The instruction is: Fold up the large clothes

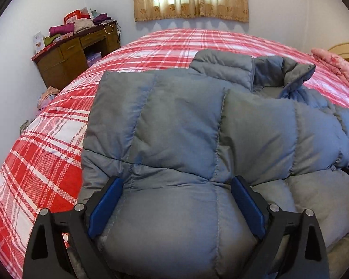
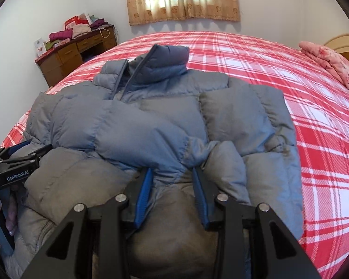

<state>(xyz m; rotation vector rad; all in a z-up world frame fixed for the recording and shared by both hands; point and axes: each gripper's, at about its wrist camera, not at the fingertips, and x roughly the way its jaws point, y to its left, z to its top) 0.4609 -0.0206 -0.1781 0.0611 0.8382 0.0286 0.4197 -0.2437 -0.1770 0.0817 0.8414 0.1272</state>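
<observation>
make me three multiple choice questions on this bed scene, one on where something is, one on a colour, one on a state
1. Where is the wooden desk?
A. beside the bed, against the far wall to the left
B. at the foot of the bed on the right
C. under the window

2. What colour is the puffer jacket?
A. black
B. grey-blue
C. green

3. How does the jacket's collar stand?
A. zipped shut to the top
B. open, zip undone
C. tucked out of sight

Answers:
1 A, the desk stands left of the plaid bedspread by the wall.
2 B, its quilted panels read grey-blue in both views.
3 B, the two collar halves spread apart.
</observation>
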